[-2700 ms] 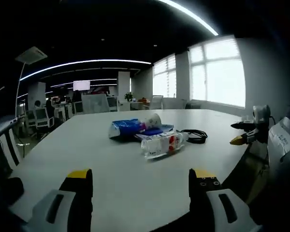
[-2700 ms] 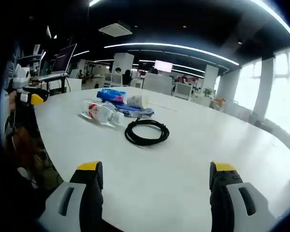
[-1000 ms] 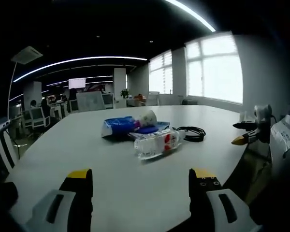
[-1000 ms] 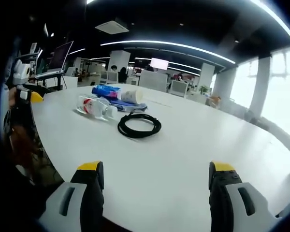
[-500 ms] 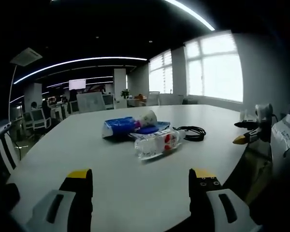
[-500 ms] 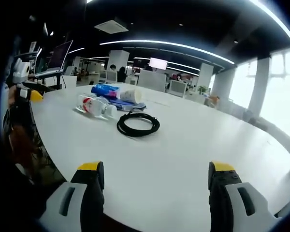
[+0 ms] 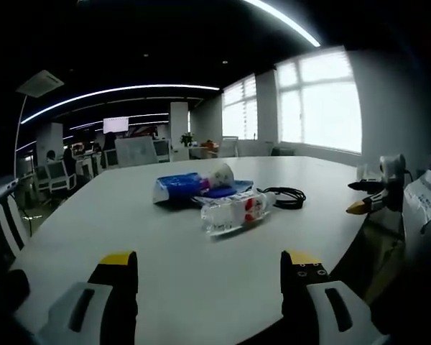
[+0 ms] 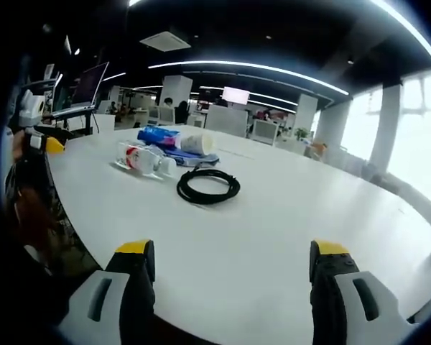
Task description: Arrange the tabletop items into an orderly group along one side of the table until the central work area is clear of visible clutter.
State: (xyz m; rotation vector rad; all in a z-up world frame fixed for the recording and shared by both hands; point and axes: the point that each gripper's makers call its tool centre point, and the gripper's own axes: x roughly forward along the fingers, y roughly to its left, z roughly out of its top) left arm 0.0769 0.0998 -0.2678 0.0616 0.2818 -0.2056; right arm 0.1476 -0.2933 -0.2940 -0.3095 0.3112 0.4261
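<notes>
Both claws, left claw (image 7: 205,269) and right claw (image 8: 233,262), are staying released and hovering; the bottle (image 7: 233,212), cable (image 8: 208,185) and blue packet (image 7: 178,188) are still lying mid-table (image 7: 93,215), so tidying is not yet starting.

Left gripper (image 7: 210,277), right gripper (image 8: 228,269): grey bodies, black jaws, yellow tips, small screws.

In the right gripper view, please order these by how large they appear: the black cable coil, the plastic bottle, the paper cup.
1. Black cable coil, though it lies nearest the camera, which enlarges it.
2. Plastic bottle, lying on its side; close to the coil in apparent size, so this order is unsure.
3. Paper cup, clearly smallest.
</notes>
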